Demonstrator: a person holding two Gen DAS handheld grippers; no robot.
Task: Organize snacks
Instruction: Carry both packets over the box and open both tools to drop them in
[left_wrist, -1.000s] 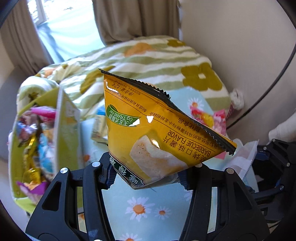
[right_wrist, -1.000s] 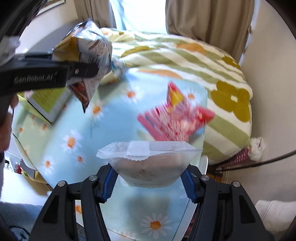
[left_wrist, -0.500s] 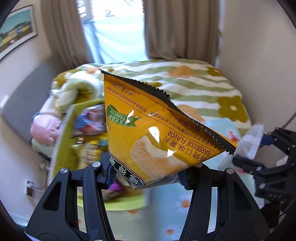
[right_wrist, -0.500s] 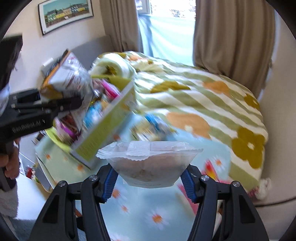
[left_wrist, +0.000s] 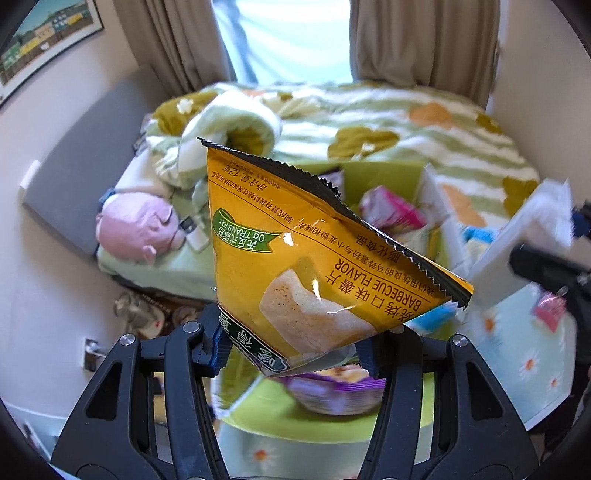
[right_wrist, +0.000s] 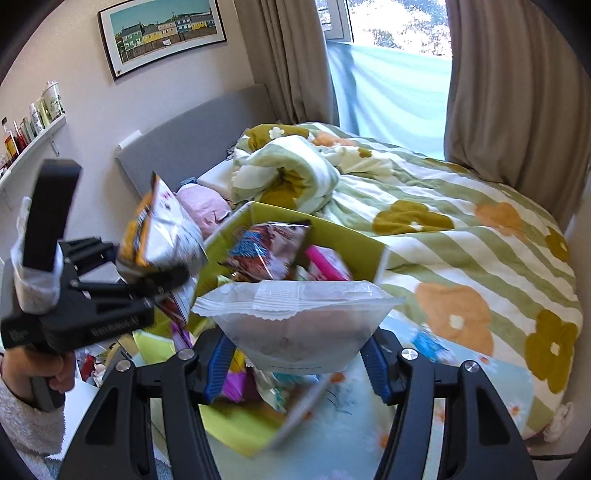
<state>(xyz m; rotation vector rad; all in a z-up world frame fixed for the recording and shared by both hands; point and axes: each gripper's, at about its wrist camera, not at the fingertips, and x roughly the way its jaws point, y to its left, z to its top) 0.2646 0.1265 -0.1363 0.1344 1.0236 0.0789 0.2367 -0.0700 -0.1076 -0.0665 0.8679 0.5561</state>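
My left gripper is shut on a yellow barbecue chip bag and holds it in the air over the near end of a green snack box. The same bag and gripper show at the left of the right wrist view. My right gripper is shut on a clear white snack pouch, held above the box's near side. The box holds several colourful snack packs.
The box stands on a light blue daisy-print cloth with loose snacks at the right. Behind is a bed with a green striped floral quilt, a pink plush, curtains and a window. A shelf of bottles is on the left wall.
Both grippers have swung left with their bags toward the green box. The box now lies under and just ahead of them.
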